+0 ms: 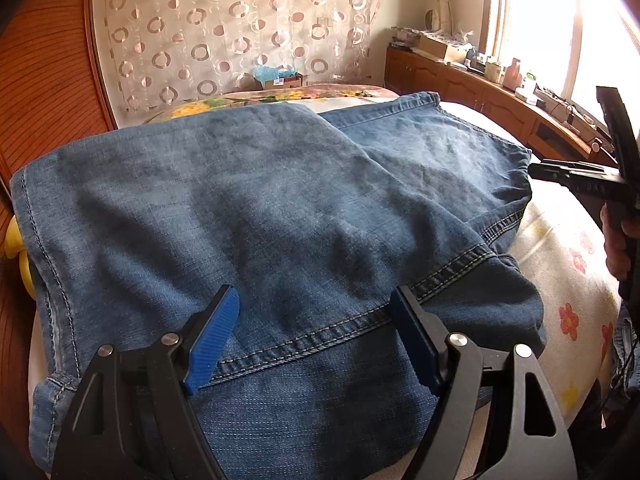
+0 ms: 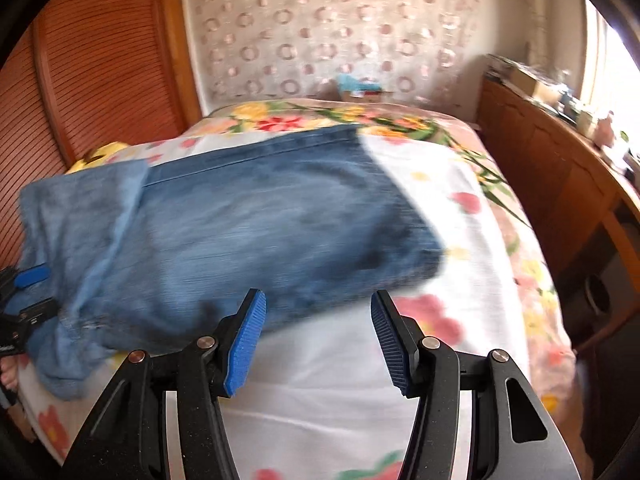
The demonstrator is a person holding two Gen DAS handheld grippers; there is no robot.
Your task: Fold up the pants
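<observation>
Blue jeans (image 1: 260,208) lie folded across a floral bed sheet (image 1: 560,248), one leg laid over the other. My left gripper (image 1: 315,296) hovers open over the near part of the denim, its blue pads (image 1: 212,340) wide apart and pressing on nothing. In the blurred right wrist view the jeans (image 2: 260,220) stretch from left to centre. My right gripper (image 2: 318,298) is open over the white sheet (image 2: 328,380) at the jeans' near edge, with nothing between its pads. The left gripper (image 2: 28,280) shows at that view's left edge. A hand holds the right gripper (image 1: 580,176) at the far right.
A ribbed wooden panel (image 1: 44,80) stands along the left of the bed. A wooden cabinet (image 1: 480,96) with cluttered items runs under the bright window on the right. A cardboard box (image 1: 280,78) sits beyond the bed's far end, in front of a circle-patterned curtain (image 1: 240,32).
</observation>
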